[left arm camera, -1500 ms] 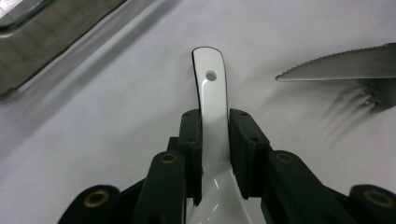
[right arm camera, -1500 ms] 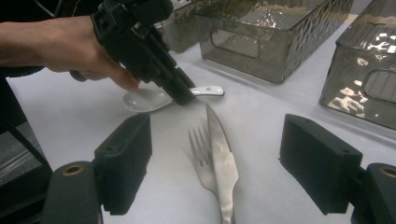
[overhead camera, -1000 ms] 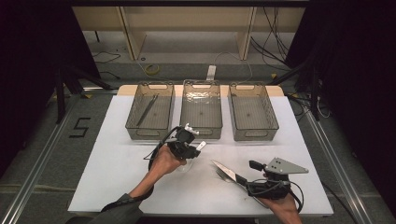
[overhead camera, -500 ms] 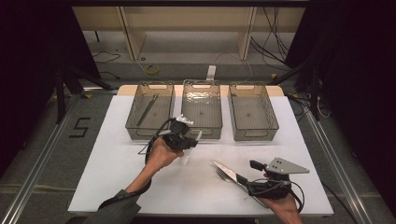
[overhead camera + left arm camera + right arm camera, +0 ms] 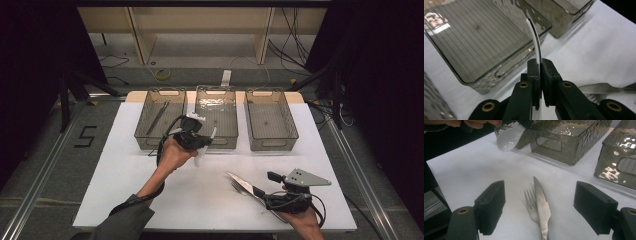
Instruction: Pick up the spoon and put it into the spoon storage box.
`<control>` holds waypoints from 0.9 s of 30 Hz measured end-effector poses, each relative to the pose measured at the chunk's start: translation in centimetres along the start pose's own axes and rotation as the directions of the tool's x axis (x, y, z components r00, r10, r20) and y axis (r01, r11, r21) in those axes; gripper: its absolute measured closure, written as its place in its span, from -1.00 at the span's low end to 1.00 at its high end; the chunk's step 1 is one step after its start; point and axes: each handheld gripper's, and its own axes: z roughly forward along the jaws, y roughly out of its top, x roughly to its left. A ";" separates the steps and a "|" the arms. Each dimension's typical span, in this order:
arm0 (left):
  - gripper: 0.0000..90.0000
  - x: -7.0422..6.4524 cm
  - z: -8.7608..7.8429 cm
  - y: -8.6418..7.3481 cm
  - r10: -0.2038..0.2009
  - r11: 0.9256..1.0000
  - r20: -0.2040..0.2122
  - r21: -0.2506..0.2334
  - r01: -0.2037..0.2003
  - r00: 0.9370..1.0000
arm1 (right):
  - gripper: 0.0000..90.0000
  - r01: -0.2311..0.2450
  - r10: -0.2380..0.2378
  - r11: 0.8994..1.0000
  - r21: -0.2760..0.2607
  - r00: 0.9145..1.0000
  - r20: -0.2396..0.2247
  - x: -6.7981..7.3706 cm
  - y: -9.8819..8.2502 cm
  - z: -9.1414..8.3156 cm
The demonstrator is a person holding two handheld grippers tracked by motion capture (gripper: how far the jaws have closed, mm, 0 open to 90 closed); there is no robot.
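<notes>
My left gripper [image 5: 204, 144] is shut on the handle of a white plastic spoon [image 5: 202, 158], which it holds off the table by the front of the middle bin [image 5: 223, 143]. In the left gripper view the jaws [image 5: 540, 62] pinch the spoon [image 5: 535, 37], which curves up over that bin's corner. My right gripper [image 5: 265, 185] stands open low over the table at the front right. A metal knife [image 5: 541, 200] and a fork [image 5: 530, 205] lie side by side between its fingers, untouched. The spoon's bowl [image 5: 507, 137] hangs in the right gripper view at the top left.
Three clear smoked bins stand in a row at the back of the white table [image 5: 125, 175]: the left bin [image 5: 142, 138] with a thin utensil inside, the middle one, and the right bin [image 5: 272, 143]. Shelving and cables lie beyond the table.
My left hand has risen and moved away from me toward the bins with the spoon in its jaws. The right gripper, knife and fork have stayed put.
</notes>
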 end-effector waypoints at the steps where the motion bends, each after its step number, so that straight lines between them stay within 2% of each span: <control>1: 0.90 0.1 -0.1 0.2 -0.003 1.000 -0.005 -0.006 0.003 1.000 | -0.42 0.000 0.000 1.000 0.000 1.000 0.000 0.0 0.0 0.0; 21: 0.89 2.4 -1.0 4.1 -0.052 0.996 -0.044 -0.080 0.049 0.998 | -0.42 0.000 0.000 1.000 -0.001 1.000 -0.004 0.0 0.0 0.0; 25: 0.89 2.7 -0.9 4.8 -0.043 0.996 -0.061 -0.077 0.038 0.997 | -0.42 0.000 0.000 1.000 0.001 1.000 -0.005 0.0 0.0 0.1; 27: 0.89 3.0 -0.7 5.0 -0.057 0.995 -0.064 -0.084 0.051 0.996 | -0.42 0.000 0.000 1.000 -0.001 1.000 -0.005 0.0 0.0 0.0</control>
